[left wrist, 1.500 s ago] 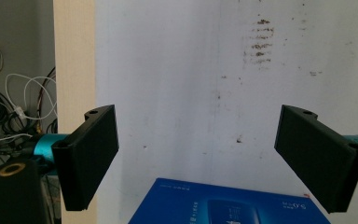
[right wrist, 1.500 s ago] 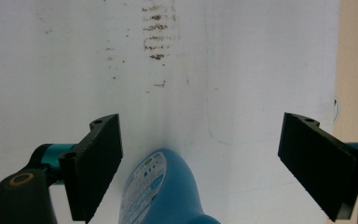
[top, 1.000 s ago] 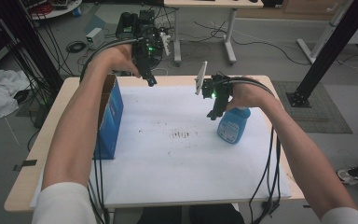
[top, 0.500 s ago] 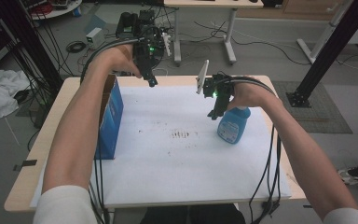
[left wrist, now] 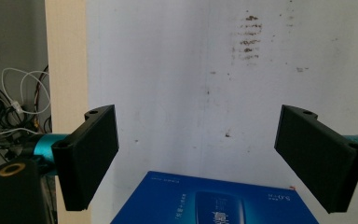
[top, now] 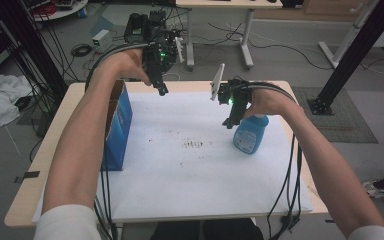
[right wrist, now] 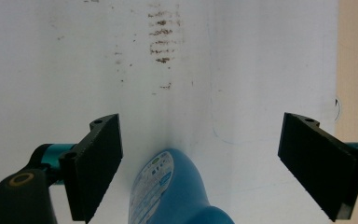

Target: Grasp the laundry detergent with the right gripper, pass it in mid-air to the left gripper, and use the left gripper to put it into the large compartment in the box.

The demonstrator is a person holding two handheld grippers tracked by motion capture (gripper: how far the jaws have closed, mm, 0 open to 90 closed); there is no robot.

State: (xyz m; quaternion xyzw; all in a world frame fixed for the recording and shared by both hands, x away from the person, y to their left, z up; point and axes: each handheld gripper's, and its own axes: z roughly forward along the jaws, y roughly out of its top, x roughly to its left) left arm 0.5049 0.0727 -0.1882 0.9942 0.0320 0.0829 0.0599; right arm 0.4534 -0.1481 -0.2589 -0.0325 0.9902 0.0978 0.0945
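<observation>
White sheet point(top: 190, 165) over the table point(top: 55, 150), brown smudges point(top: 196, 144) at its middle, cables on the floor behind. Your left gripper point(top: 161, 90) hangs above the far edge, jaws spread wide and gripping nothing; its own view looks down on the blue box point(left wrist: 214, 200) just below, standing at the sheet's left side. Your right gripper point(right wrist: 200, 163) is wide open too, poised over the blue bottle point(right wrist: 168, 191), which sits between the jaws. Whether either jaw touches it, you cannot tell. From above, that bottle point(top: 250, 135) lies at the right, well apart from the box point(top: 117, 125).
</observation>
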